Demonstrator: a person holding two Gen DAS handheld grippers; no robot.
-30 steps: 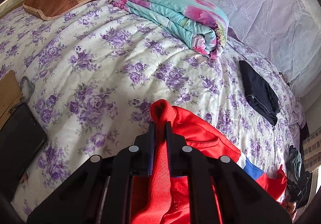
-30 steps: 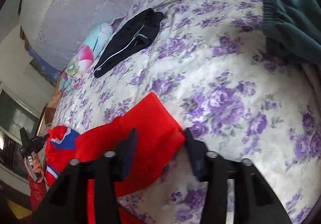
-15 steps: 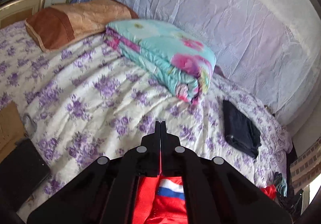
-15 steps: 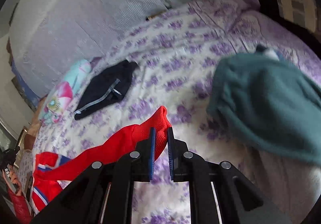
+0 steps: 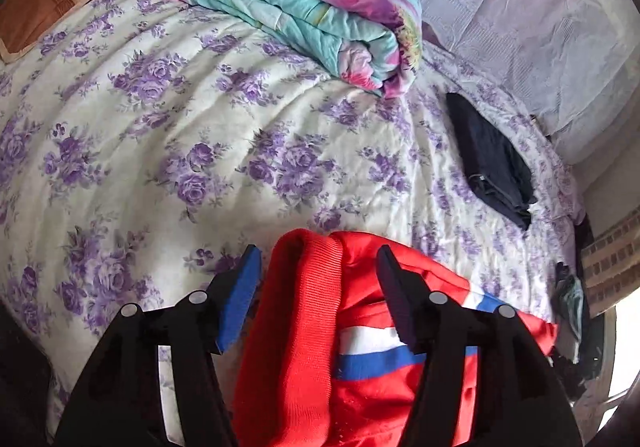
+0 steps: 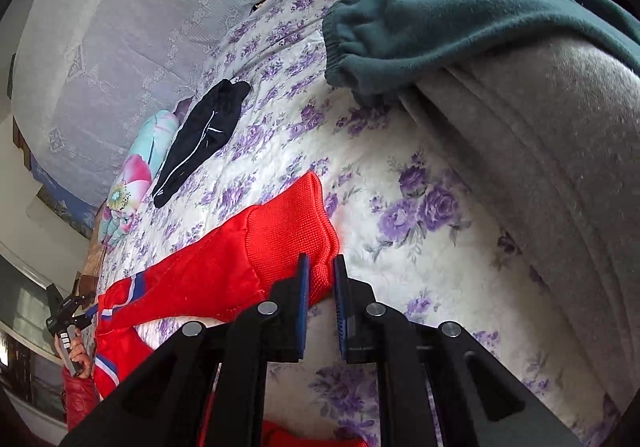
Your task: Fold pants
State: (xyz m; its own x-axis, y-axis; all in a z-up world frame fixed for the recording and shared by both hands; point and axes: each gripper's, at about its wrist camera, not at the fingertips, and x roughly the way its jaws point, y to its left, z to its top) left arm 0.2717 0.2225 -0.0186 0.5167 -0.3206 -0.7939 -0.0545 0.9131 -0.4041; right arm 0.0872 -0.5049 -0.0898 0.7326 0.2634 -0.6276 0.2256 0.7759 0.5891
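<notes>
1. Left tool (image 5: 318,267): its jaws, pressed together on the ribbed red band half a second ago, have just been opening and now stand apart. The band rises between them, clear of both pads.
2. Red pants (image 6: 224,271): they lie stretched across the flowered bed (image 5: 160,151). The end with the white and blue stripes sits under the left tool.
3. Right tool (image 6: 319,265): its jaws are nearly together, pinching the knitted cuff of the pants as they did half a second ago; a second ago they stood wide.
4. Surroundings: a folded blanket (image 5: 304,3) and a folded dark garment (image 5: 492,163) lie farther up the bed. A green fleece (image 6: 460,19) lies beyond the right tool, now closer to the camera than before.
</notes>
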